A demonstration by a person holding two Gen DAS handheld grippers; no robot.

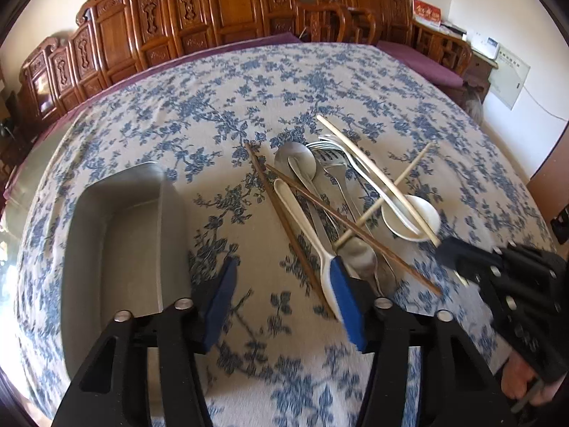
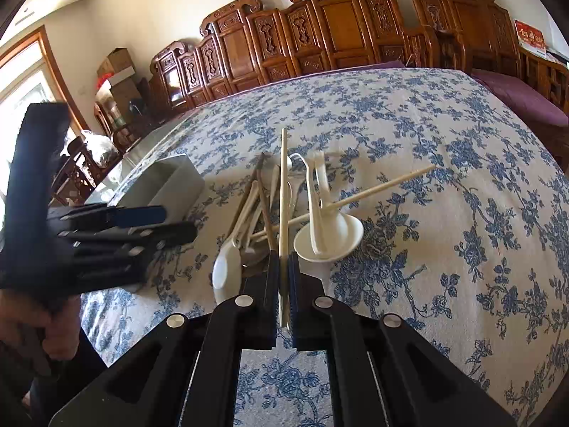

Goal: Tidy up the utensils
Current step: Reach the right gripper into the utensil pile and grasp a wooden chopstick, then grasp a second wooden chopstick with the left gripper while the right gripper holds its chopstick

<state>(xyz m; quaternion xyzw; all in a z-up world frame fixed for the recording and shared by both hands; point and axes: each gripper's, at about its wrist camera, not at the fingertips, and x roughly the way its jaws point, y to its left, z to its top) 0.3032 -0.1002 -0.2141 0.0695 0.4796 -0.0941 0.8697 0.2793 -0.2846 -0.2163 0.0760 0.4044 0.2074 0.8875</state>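
The right gripper (image 2: pixel 283 277) clamps a pale chopstick (image 2: pixel 283 192), its near end hidden between the pads. The left gripper (image 1: pixel 284 281), jaws apart, is empty beside the utensil pile (image 1: pixel 330 192). Beyond, the steel tray (image 1: pixel 121 235) is partly cut off.

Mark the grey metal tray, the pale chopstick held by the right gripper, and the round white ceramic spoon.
grey metal tray (image 1: pixel 89 249), left wrist view, left wall
pale chopstick (image 2: pixel 283 192), right wrist view, mid-shaft
round white ceramic spoon (image 2: pixel 350 229), right wrist view, bowl
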